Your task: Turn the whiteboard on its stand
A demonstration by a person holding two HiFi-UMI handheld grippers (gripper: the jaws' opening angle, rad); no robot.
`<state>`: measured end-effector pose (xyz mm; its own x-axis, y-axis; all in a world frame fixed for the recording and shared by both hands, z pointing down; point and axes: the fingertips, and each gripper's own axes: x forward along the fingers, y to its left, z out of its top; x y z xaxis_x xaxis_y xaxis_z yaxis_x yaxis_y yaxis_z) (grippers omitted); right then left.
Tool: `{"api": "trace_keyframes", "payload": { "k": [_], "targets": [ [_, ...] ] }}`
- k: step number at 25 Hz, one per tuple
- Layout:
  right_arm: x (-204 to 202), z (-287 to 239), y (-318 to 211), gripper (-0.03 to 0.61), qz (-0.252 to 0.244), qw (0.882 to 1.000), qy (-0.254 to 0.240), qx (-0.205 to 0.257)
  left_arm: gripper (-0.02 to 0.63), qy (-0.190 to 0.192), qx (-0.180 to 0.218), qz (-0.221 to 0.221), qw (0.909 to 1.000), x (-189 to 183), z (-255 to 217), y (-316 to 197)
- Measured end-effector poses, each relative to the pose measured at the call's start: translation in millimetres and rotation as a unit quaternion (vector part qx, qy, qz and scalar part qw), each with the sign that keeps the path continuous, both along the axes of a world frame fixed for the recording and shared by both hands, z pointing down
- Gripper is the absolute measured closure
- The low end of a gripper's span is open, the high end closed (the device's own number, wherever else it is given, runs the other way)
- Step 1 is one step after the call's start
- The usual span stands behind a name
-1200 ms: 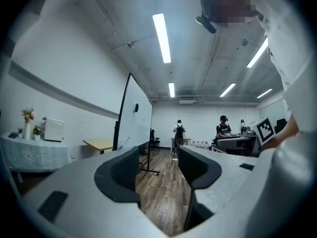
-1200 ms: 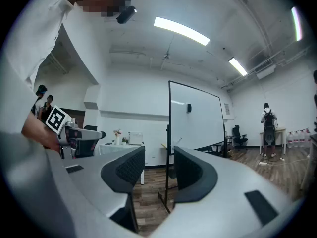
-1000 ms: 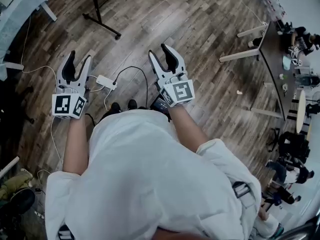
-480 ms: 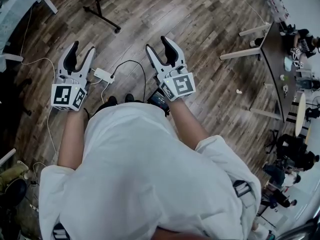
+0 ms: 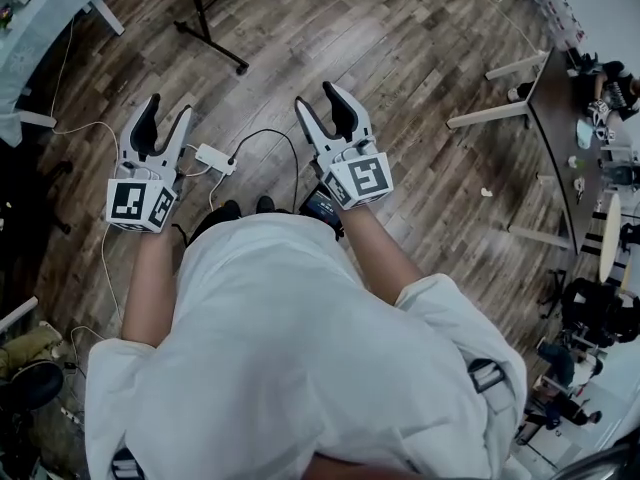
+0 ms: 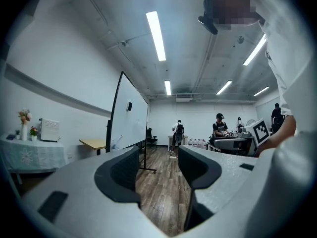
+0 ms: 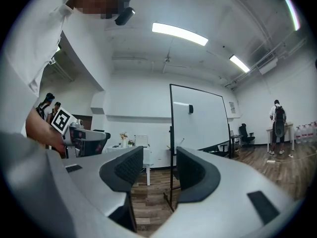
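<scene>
Hovering spread and empty, the left hand-held gripper [image 5: 165,118] and right hand-held gripper [image 5: 322,98] are well apart from the whiteboard [image 7: 200,120], upright on its stand [image 7: 172,187] ahead; cables [image 5: 264,134] underfoot could snag a step toward it.

The whiteboard [image 7: 200,120] is a tall white panel in a thin black frame, upright on its black stand [image 7: 172,182], whose feet rest on the wood floor [image 7: 151,199]. 1 small dark item sits high on its face (too small to identify).
</scene>
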<state>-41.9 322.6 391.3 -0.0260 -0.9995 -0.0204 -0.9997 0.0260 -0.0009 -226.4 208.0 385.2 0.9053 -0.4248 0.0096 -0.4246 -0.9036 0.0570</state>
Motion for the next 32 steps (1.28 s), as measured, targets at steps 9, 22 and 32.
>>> {"api": "trace_keyframes", "payload": {
  "k": [9, 22, 32],
  "targets": [
    [0, -1, -1, 0.38, -0.015, 1.0, -0.005, 0.003, 0.383, -0.002, -0.006, -0.021, 0.9998, -7, 3, 2],
    [22, 8, -4, 0.396, -0.01, 1.0, -0.016, -0.001, 0.383, 0.006, -0.013, -0.026, 0.9996, 8, 8, -2],
    [53, 12, -28, 0.413, -0.007, 1.0, -0.021, -0.002, 0.383, 0.017, -0.018, -0.024, 0.9994, 44, 18, -35]
  ]
}}
